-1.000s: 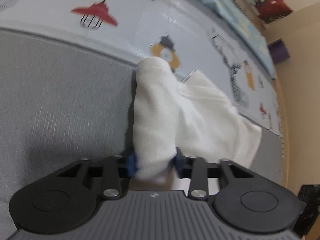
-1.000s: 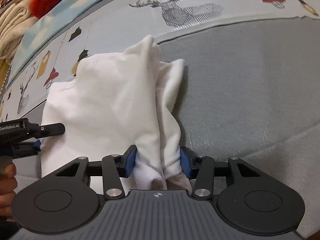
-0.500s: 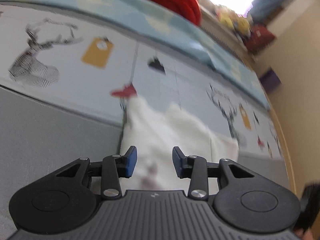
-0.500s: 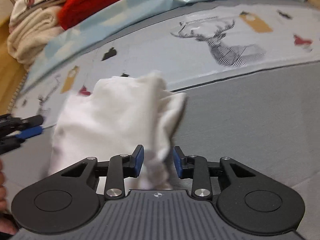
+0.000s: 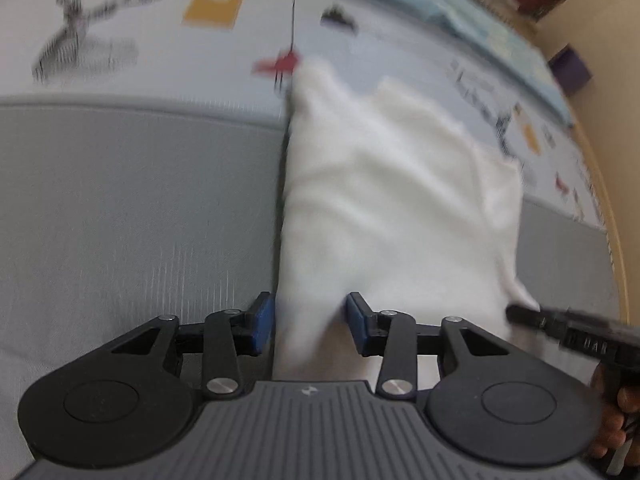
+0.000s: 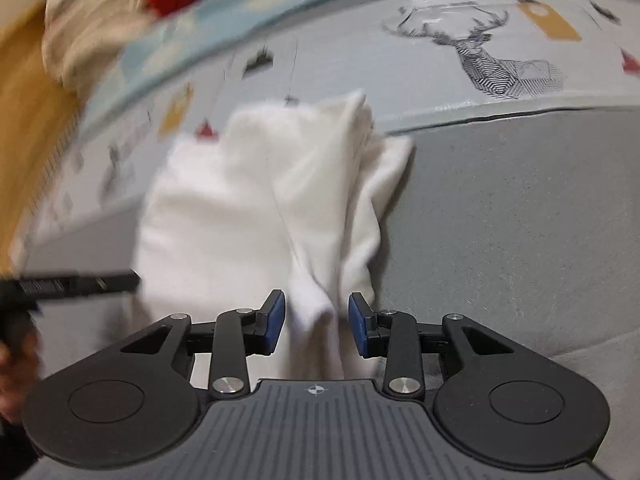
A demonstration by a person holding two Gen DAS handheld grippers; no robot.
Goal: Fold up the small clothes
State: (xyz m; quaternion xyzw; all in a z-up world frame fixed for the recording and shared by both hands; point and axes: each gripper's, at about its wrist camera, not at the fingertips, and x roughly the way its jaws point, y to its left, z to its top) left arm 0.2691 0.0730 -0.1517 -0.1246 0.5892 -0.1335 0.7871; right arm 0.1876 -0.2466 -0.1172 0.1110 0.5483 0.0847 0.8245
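While the grey mat [image 6: 520, 240] and the printed mat [image 6: 400, 60] behind it carry everything, the white garment [image 5: 380, 208] is seen bunched across their seam, long axis running away from both cameras; its near edge is lifted toward the fingers; one corner is caught between the blue pads of the left gripper [image 5: 310, 322], fingers partly closed on cloth; a gathered fold hangs between the pads of the right gripper [image 6: 316, 320], gaps visible either side, so a firm pinch cannot be confirmed; both are equally near, side by side.
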